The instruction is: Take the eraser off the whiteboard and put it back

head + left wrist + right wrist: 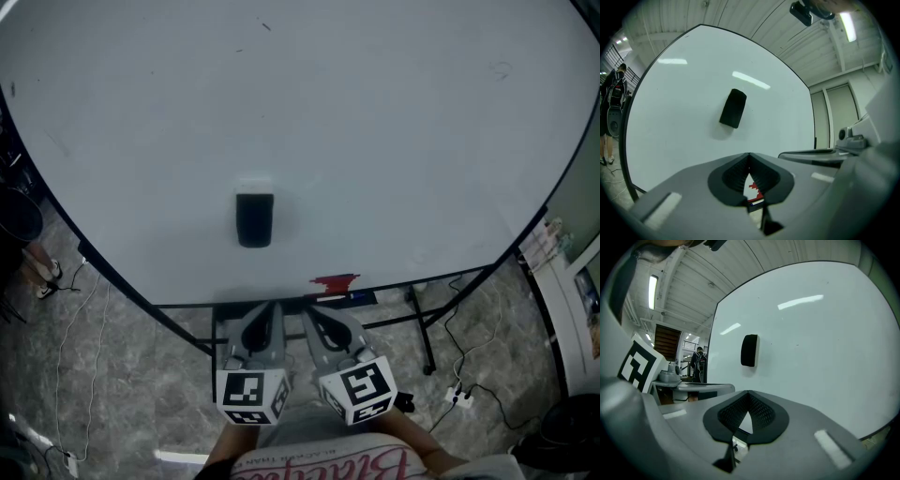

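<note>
A black eraser [253,219] sticks upright to the big whiteboard [375,141], low and left of the middle. Both grippers are held close together below the board's bottom edge, well short of the eraser. My left gripper [266,317] is shut with nothing in it; in its own view the eraser [733,108] hangs tilted above the closed tips [749,155]. My right gripper [319,323] is shut and empty too, with the eraser [749,350] above and ahead of its tips [748,393].
A red item [335,281] lies on the board's bottom ledge. Beneath are the black stand legs [422,328], floor cables and a power strip [459,397]. A shelf [562,281] stands at the right. A person [611,93] stands beyond the board's left edge.
</note>
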